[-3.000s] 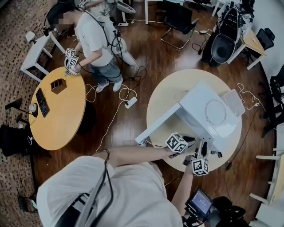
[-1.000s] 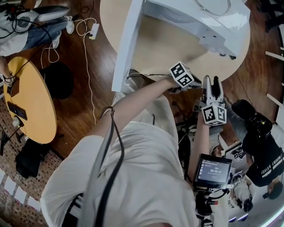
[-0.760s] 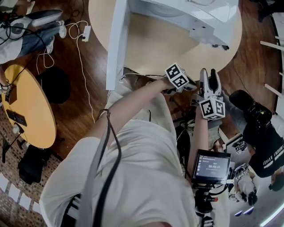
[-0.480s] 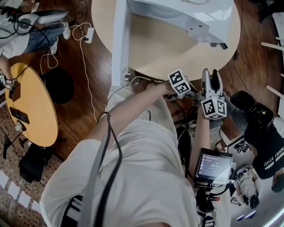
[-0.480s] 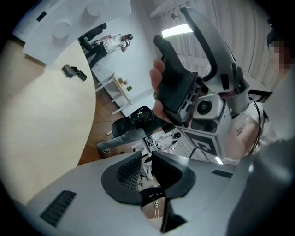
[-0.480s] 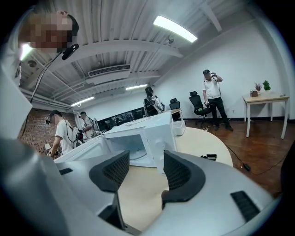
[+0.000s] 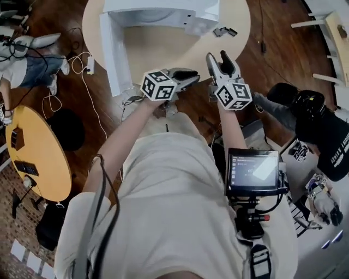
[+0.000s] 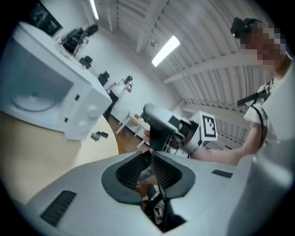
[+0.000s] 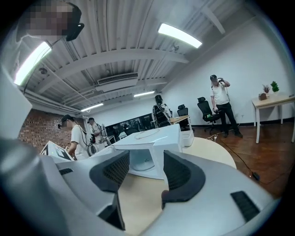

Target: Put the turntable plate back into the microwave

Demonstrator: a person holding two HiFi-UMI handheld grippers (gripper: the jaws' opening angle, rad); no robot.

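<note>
The white microwave (image 7: pixel 163 13) stands on the round cream table (image 7: pixel 163 46) with its door (image 7: pixel 112 52) swung open to the left. In the right gripper view a thin round plate (image 9: pixel 145 133) lies on top of the microwave (image 9: pixel 152 152), whose cavity faces me. My left gripper (image 7: pixel 193 75) hovers at the table's near edge, jaws together and empty. My right gripper (image 7: pixel 220 56) hangs just right of it with its fingers spread and nothing between them. The left gripper view shows its pads (image 8: pixel 161 170) closed, with the microwave (image 8: pixel 46 92) to the left.
A small dark part (image 7: pixel 224 31) lies on the table right of the microwave. An orange round table (image 7: pixel 38 147) stands at the left, with cables and a power strip (image 7: pixel 90 65) on the floor. A screen (image 7: pixel 255 171) hangs at my front. A person in dark clothes (image 7: pixel 322 131) is at the right.
The head view has swung, so the microwave now sits at the top edge. Both grippers have come up side by side to the table's near edge. Right stays open, left stays shut.
</note>
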